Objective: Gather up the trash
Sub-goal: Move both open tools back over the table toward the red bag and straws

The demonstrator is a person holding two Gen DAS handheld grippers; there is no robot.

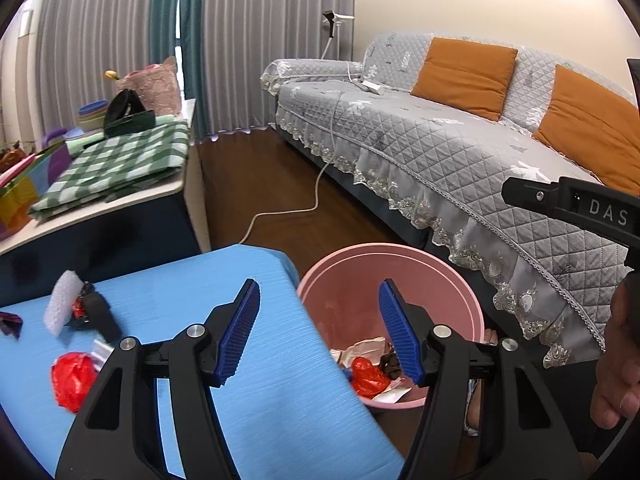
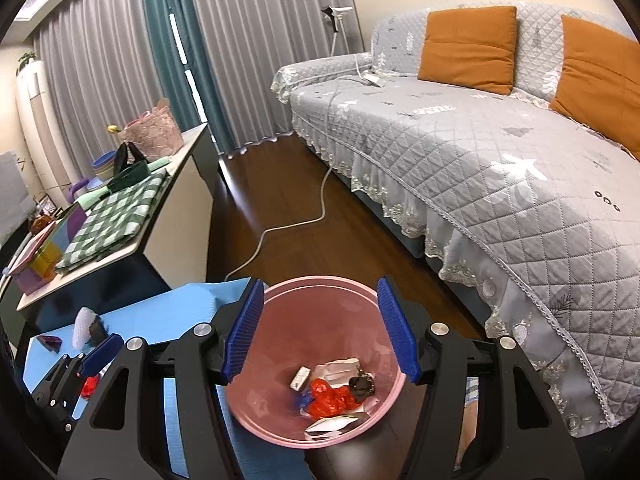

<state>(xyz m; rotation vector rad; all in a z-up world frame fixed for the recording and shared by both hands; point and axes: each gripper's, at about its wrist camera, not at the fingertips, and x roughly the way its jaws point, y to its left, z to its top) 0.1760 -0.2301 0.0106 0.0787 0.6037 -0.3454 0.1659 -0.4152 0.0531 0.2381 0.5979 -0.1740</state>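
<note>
Right gripper: blue pads spread apart with nothing between them, hanging directly over the pink bin — a pose that reads as a drop just made, since crumpled red plastic, white paper scraps and a dark lump lie at the bottom below the jaws. Left gripper: likewise released and empty, straddling the edge of the blue table and the bin's rim, probably on its way to the next piece. Still to collect, on the tabletop to the left: a red crumpled wrapper, a white foam piece leaning against a dark wrapper, and a small purple scrap near the far left edge. Bin parked on the floor tight against the table corner, seemingly so that a short swing carries trash over the rim. Farther out: a grey quilted sofa with orange cushions close on the bin's right, a white cable trailing across the dark floor, and a side cabinet stacked with a green checked cloth. Little in the way of the reach — only the two grippers crowding each other beside the bin.
</note>
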